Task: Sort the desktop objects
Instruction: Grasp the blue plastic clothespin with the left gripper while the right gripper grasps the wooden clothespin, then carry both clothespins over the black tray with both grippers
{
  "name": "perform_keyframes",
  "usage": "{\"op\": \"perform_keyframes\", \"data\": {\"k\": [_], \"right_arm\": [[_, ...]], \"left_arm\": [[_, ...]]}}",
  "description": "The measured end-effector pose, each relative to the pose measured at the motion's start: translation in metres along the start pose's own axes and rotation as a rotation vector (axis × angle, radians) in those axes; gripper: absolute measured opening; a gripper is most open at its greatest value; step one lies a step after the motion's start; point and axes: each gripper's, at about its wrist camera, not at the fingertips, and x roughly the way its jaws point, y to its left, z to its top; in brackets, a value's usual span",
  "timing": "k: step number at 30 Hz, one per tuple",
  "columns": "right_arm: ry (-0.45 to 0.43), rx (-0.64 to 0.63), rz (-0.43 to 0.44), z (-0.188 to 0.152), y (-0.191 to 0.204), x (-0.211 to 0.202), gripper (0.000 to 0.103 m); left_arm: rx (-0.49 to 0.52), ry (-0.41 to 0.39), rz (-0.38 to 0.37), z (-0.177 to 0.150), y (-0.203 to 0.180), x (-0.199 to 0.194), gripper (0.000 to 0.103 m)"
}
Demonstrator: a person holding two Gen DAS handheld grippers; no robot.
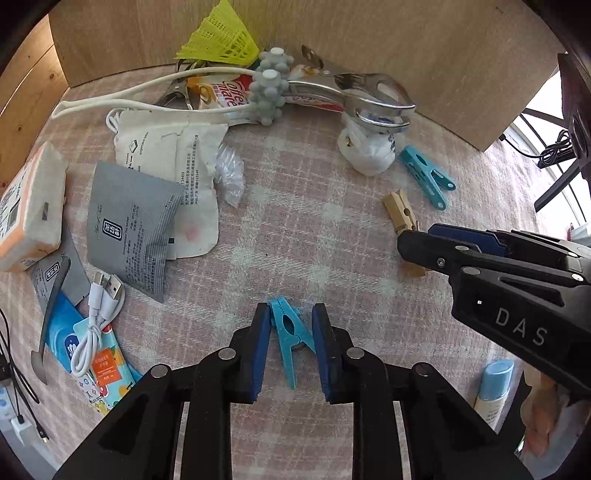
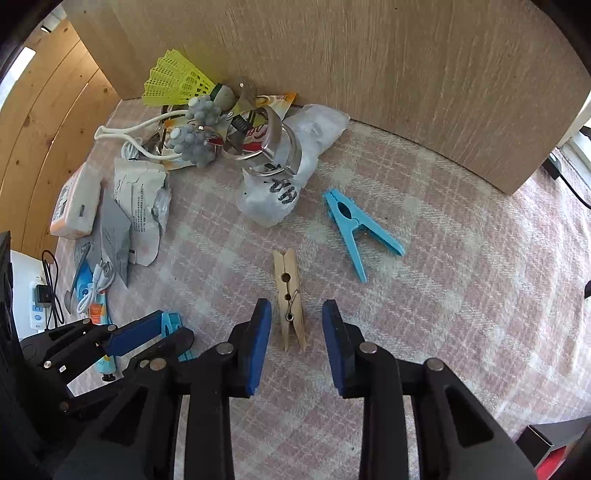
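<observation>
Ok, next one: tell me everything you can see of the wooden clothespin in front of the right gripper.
The wooden clothespin is pale, unpainted wood: two flat halves joined by a metal wire spring near the middle, with a round notch hole above it. Its jaws look closed. It lies flat on the pink checked cloth, pointing away from the camera. Its rear half sits between the open fingers of the right gripper, which do not seem to touch it. A blue clothespin lies apart to its right.

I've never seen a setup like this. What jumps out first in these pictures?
Two black hand-held grippers with blue pads, both open on a pink plaid cloth: the left hand-held gripper straddles a blue plastic clothespin, the right hand-held gripper straddles a wooden clothespin. Behind them, against a wooden board, a clutter pile is topped by a bright yellow shuttlecock.
</observation>
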Motion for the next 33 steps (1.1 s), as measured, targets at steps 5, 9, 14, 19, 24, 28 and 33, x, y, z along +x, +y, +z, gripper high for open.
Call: {"op": "perform_keyframes", "data": {"k": [5, 9, 14, 19, 24, 28, 33], "right_arm": [[-0.001, -0.053, -0.056, -0.009, 0.01, 0.0, 0.013], [-0.002, -0.09, -0.081, -0.028, 0.014, -0.004, 0.013], [-0.013, -0.049, -0.054, -0.054, 0.004, -0.02, 0.013], [-0.076, 0.022, -0.01, -0.079, -0.02, -0.061, 0.013], [-0.145, 0.085, -0.009, -0.114, -0.06, -0.102, 0.013], [-0.192, 0.15, -0.044, -0.151, -0.093, -0.134, 0.013], [-0.238, 0.259, -0.116, -0.209, -0.151, -0.167, 0.013]], "left_arm": [[0.017, -0.009, 0.005, -0.01, 0.006, -0.001, 0.016], [0.036, -0.011, 0.002, -0.024, -0.006, 0.003, 0.016], [0.041, -0.006, -0.033, -0.049, -0.011, -0.003, 0.016], [0.07, -0.04, -0.058, -0.061, -0.024, -0.024, 0.016], [0.137, -0.072, -0.108, -0.078, -0.06, -0.049, 0.016], [0.22, -0.078, -0.16, -0.061, -0.101, -0.061, 0.016], [0.343, -0.061, -0.222, -0.081, -0.166, -0.086, 0.016]]}}
